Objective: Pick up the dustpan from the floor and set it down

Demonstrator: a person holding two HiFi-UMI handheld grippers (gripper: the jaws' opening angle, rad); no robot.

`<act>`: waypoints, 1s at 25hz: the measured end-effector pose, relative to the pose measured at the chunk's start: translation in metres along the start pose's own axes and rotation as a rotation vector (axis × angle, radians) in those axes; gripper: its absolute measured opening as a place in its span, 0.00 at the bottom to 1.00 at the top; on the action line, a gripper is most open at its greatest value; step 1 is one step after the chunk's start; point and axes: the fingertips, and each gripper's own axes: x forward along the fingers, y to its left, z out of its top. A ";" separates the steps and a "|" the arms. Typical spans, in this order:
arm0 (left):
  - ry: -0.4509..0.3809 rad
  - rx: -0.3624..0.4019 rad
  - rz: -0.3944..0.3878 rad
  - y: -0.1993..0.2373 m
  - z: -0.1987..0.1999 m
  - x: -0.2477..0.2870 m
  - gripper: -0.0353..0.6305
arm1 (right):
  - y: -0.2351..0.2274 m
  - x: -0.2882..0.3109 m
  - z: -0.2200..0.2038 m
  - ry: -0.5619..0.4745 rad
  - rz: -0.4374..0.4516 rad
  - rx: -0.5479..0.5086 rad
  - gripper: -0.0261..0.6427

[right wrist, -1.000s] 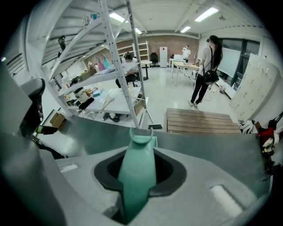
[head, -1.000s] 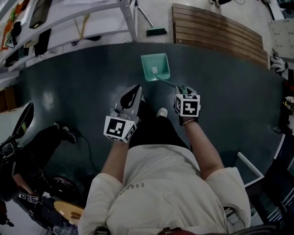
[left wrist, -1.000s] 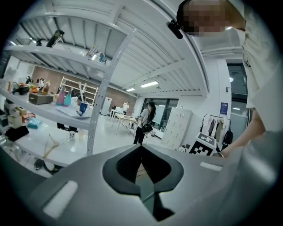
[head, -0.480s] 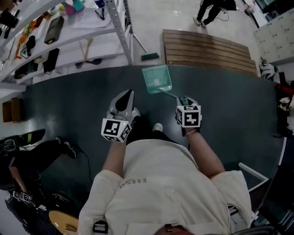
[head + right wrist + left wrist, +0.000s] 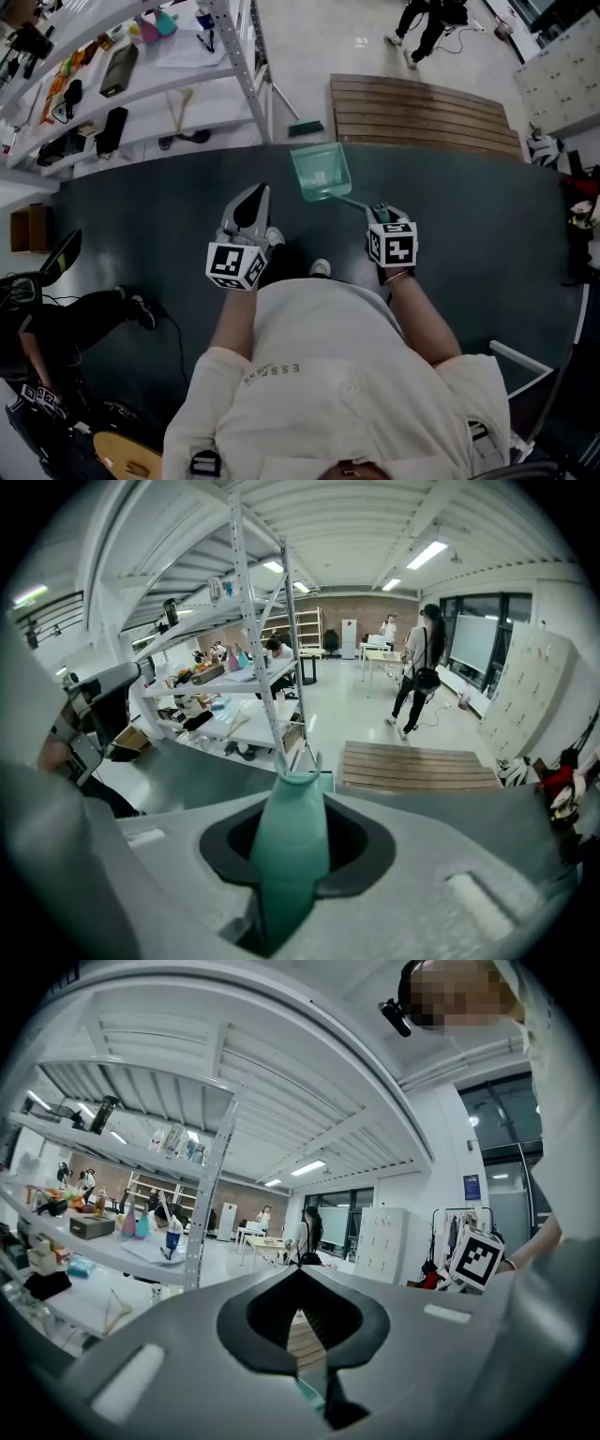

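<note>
A teal dustpan (image 5: 321, 172) hangs by its long handle over the far edge of the dark floor mat (image 5: 141, 206). My right gripper (image 5: 377, 208) is shut on that handle, just right of the person's feet. In the right gripper view the teal handle (image 5: 291, 855) fills the gap between the jaws of the right gripper (image 5: 292, 794) and runs away from the camera. My left gripper (image 5: 251, 195) is held out to the left of the dustpan, apart from it. In the left gripper view the left gripper (image 5: 300, 1271) has its tips together and holds nothing.
A white metal shelf rack (image 5: 141, 84) with small items stands at the far left. A slatted wooden platform (image 5: 422, 112) lies beyond the mat, with a small broom (image 5: 305, 127) beside it. A seated person (image 5: 84, 300) is at the left, and someone is walking at the far end of the room (image 5: 427, 19).
Both grippers have risen as the person straightens up. The dustpan has come up with the right gripper, still held by its handle. More of the shelf rack and the far floor shows.
</note>
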 end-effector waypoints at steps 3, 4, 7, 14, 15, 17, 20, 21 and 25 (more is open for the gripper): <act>0.006 -0.003 0.006 0.004 0.000 -0.001 0.07 | 0.004 0.004 -0.006 0.020 0.005 0.003 0.15; 0.007 -0.007 0.010 0.005 0.001 0.001 0.07 | 0.004 0.006 -0.007 0.027 0.007 0.003 0.15; 0.011 -0.018 0.018 0.008 0.001 0.007 0.07 | 0.002 0.015 -0.005 0.048 0.014 0.002 0.15; 0.095 -0.070 0.019 0.031 -0.030 0.020 0.07 | 0.013 0.060 -0.011 0.132 0.026 0.006 0.15; 0.109 -0.077 0.019 0.035 -0.036 0.023 0.07 | 0.015 0.068 -0.011 0.146 0.026 0.002 0.15; 0.128 -0.093 0.022 0.046 -0.048 0.029 0.07 | 0.020 0.089 -0.012 0.172 0.026 -0.008 0.15; 0.154 -0.112 0.025 0.063 -0.068 0.037 0.07 | 0.029 0.125 -0.014 0.205 0.023 -0.016 0.15; 0.161 -0.120 0.026 0.068 -0.074 0.041 0.07 | 0.031 0.137 -0.014 0.213 0.020 -0.016 0.15; 0.182 -0.131 0.032 0.094 -0.099 0.055 0.07 | 0.043 0.189 -0.016 0.231 0.004 -0.008 0.15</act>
